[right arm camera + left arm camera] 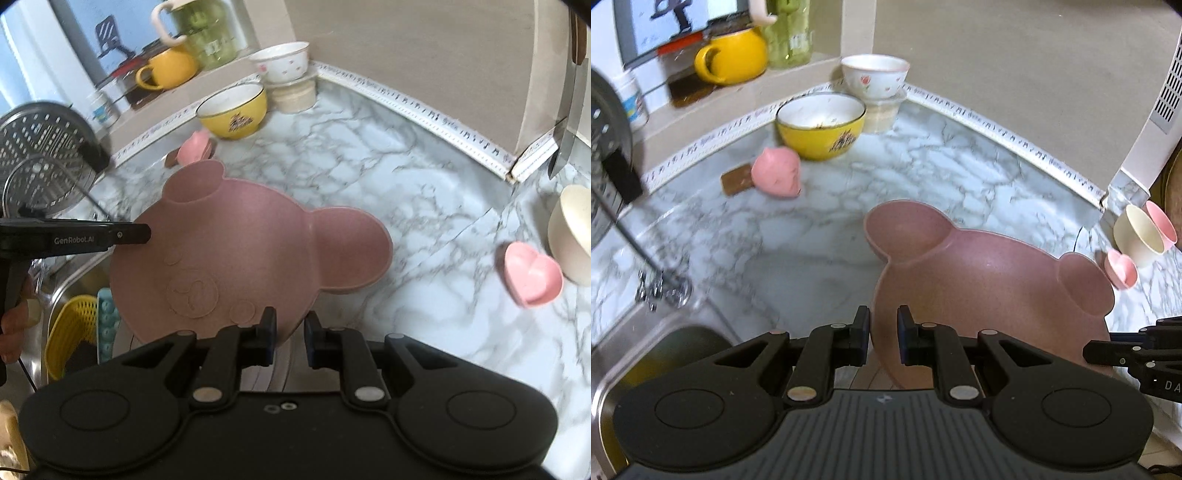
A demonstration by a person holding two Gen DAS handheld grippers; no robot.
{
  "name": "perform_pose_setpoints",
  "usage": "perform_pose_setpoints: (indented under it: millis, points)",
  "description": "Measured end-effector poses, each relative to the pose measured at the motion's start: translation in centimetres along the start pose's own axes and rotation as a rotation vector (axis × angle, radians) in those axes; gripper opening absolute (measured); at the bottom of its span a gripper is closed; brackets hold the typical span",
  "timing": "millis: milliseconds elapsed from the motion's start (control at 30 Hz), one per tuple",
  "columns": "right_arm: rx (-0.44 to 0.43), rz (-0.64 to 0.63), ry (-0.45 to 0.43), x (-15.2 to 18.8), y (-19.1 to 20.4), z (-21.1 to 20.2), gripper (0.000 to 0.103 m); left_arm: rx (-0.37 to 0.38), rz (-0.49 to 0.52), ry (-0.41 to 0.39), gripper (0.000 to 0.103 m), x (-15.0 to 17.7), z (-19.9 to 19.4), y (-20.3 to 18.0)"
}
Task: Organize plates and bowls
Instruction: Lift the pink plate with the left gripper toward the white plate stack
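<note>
Left wrist view shows me a marble table (923, 177) with grey lines in it, running into a corner where two plain walls meet. A white strip with small dark marks (997, 127) runs along the bottom of the walls. My left gripper (883, 334) is pinched nearly shut on the near edge of a pink bear plate (979, 280), which has two round ears. My right gripper (290, 334) is pinched the same way on the plate's other side, so I hold it with both, tilted, above the table and next to the sink (55, 288).

Back in the corner sits a yellow bowl (822, 127). Just behind it a white flower bowl (875, 75) rests on top of a small clear tub (882, 112). A small pink dish (777, 177) lies near the yellow bowl, touching a brown flat thing I cannot make out. On a ledge by the window stand a yellow mug (733, 57) and a green jar (788, 33).

Off to the right side are a pink heart dish (530, 275) and a cream cup (570, 236), close together. In the sink I see a yellow basket (70, 332), and a metal pan with holes (40, 155) is up beside it
</note>
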State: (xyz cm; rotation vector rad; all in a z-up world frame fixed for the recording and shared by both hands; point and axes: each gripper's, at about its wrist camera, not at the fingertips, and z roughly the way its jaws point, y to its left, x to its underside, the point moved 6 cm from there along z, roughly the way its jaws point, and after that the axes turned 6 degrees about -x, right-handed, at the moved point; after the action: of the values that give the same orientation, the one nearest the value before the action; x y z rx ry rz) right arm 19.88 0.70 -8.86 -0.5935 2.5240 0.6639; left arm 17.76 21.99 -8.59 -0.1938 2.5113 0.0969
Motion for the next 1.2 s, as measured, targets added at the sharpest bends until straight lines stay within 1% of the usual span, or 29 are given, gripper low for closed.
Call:
perform_pose_setpoints:
  millis: [167,367,733,933,1200]
  points:
    - [0.002,-0.013,0.020,1.4,1.0,0.2,0.015,-0.001,-0.004,0.015,0.015,2.1,-0.2,0.7]
    - [0.003,-0.023,0.038,2.4,1.6,0.5,0.015,-0.002,-0.012,0.034,0.015,3.7,-0.1,1.3]
    - [0.017,-0.052,0.063,3.6,2.0,1.3,0.015,-0.004,-0.015,0.048,0.015,5.2,0.9,1.6]
    - [0.022,-0.048,0.074,3.7,2.1,1.5,0.016,-0.016,0.014,0.040,0.015,5.5,0.8,1.3]
    - [0.031,-0.032,0.085,3.7,2.1,1.4,0.016,-0.019,0.022,0.055,0.015,6.2,0.7,1.5]
